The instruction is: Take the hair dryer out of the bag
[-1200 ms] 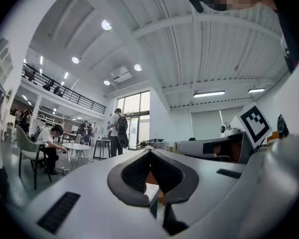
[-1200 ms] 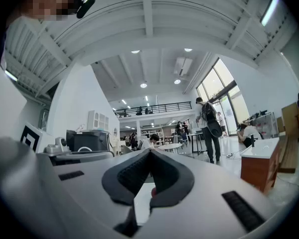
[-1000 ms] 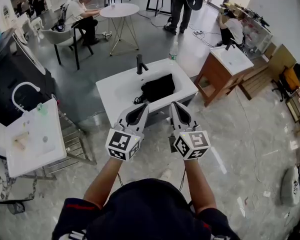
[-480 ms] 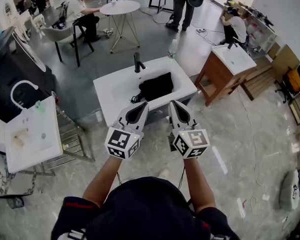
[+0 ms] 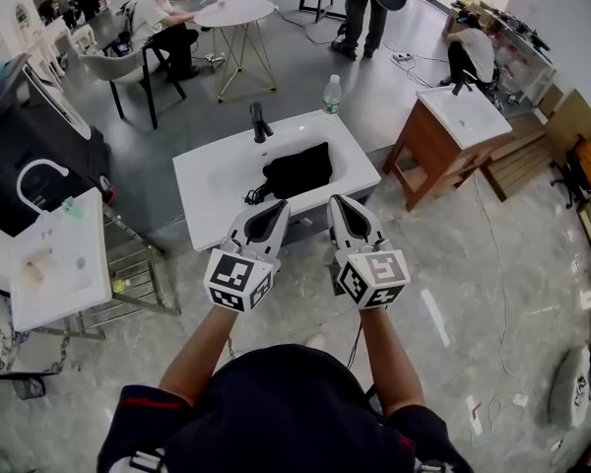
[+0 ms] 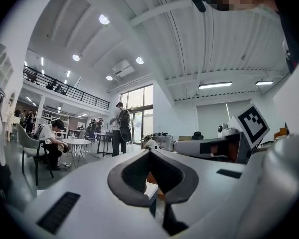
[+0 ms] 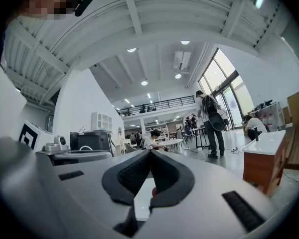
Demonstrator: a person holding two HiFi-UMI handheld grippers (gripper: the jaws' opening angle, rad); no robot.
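Note:
A black bag (image 5: 297, 170) lies in the basin of a white sink unit (image 5: 217, 200), with a black cord (image 5: 252, 197) trailing from its left end. No hair dryer shows; the bag hides whatever is inside. My left gripper (image 5: 283, 206) and right gripper (image 5: 334, 202) are held side by side, level, just short of the sink's near edge and apart from the bag. Both are shut with nothing between the jaws. The left gripper view shows the left gripper (image 6: 150, 151) with its tips touching. In the right gripper view the right gripper (image 7: 150, 151) is the same.
A black faucet (image 5: 259, 123) and a water bottle (image 5: 331, 95) stand at the sink's far rim. A wooden vanity (image 5: 443, 146) stands to the right, a white counter (image 5: 59, 259) and metal rack (image 5: 143, 279) to the left. People, a round table (image 5: 239, 12) and chairs are behind.
Both grippers have moved forward together toward the sink unit, which now sits closer in the head view. Both stayed shut and empty.

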